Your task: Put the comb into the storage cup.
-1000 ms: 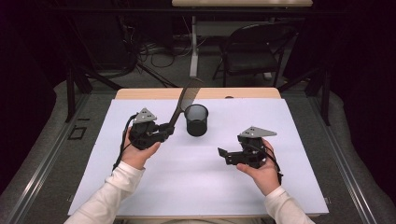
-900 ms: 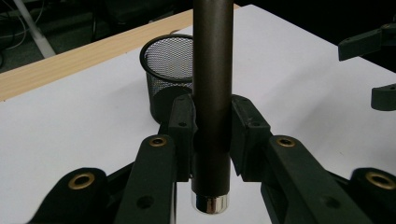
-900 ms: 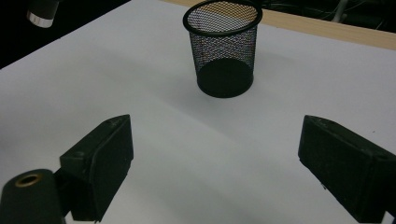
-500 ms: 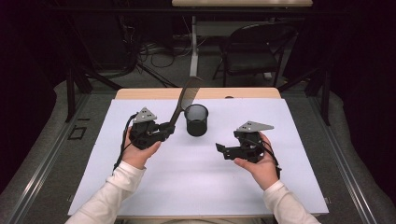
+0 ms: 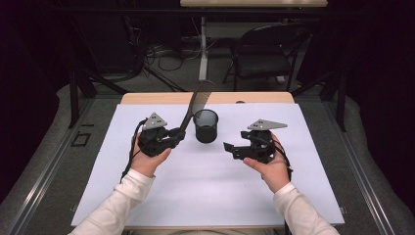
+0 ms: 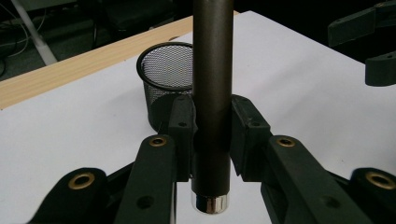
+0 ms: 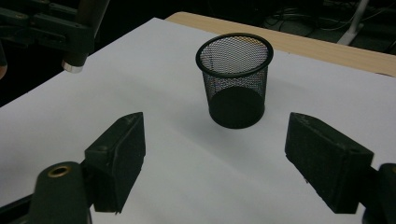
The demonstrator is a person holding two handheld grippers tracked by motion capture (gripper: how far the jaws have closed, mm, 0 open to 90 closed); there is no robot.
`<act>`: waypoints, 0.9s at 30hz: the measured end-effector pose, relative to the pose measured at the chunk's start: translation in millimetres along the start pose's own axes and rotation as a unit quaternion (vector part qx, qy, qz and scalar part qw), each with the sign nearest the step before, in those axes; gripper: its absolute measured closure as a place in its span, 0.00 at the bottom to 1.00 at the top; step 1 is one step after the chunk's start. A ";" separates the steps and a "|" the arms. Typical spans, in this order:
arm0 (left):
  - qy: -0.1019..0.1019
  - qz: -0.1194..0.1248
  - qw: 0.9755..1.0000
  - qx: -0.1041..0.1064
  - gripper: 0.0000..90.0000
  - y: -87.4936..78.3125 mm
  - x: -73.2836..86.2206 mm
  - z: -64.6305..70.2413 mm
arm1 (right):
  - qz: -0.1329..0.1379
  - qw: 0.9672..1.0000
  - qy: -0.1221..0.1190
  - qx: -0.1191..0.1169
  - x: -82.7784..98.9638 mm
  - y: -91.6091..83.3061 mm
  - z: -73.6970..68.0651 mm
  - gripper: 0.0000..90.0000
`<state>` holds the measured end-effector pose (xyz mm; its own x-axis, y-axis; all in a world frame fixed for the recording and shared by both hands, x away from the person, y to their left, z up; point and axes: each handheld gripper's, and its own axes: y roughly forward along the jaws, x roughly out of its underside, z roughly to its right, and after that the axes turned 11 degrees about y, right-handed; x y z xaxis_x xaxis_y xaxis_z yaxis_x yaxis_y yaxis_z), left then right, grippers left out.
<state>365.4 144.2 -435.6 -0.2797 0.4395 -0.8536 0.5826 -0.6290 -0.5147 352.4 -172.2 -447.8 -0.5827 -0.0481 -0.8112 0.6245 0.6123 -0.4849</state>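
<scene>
Right hand-held gripper [image 5: 230,148], empty, has risen, jaws narrowing; left [image 5: 180,137] still clamps comb [image 5: 195,102].

Lab or office room: paper-covered wooden table [image 5: 147,98], black chair [image 5: 266,54], floor cables [image 5: 161,51], dark surroundings.

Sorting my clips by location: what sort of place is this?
Probably a lab or office workroom: a wooden table under a white sheet, an office chair, and loose cables on the floor behind.
</scene>
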 end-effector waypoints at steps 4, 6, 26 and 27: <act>0.000 0.003 1.000 0.001 0.81 1.2 -0.6 0.2 | 0.003 1.000 0.008 -0.005 -4.3 1.6 0.4 0.25; -0.002 0.006 1.000 0.000 0.81 1.5 -0.7 0.0 | 0.004 1.000 0.015 -0.008 -6.5 1.7 1.6 0.25; -0.007 0.036 0.999 0.000 0.81 8.2 4.0 7.4 | 0.054 0.994 0.071 -0.059 -31.0 0.3 5.3 0.36; -0.007 0.035 0.999 0.000 0.81 8.6 4.3 8.0 | 0.055 0.994 0.069 -0.058 -31.9 0.6 5.4 0.36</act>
<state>363.1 135.6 -444.4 -0.2477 0.3854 -0.8889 0.6010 -0.6585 -0.4530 374.2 -174.6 -423.9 -0.5858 0.1281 -0.8002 0.6282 0.6957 -0.3485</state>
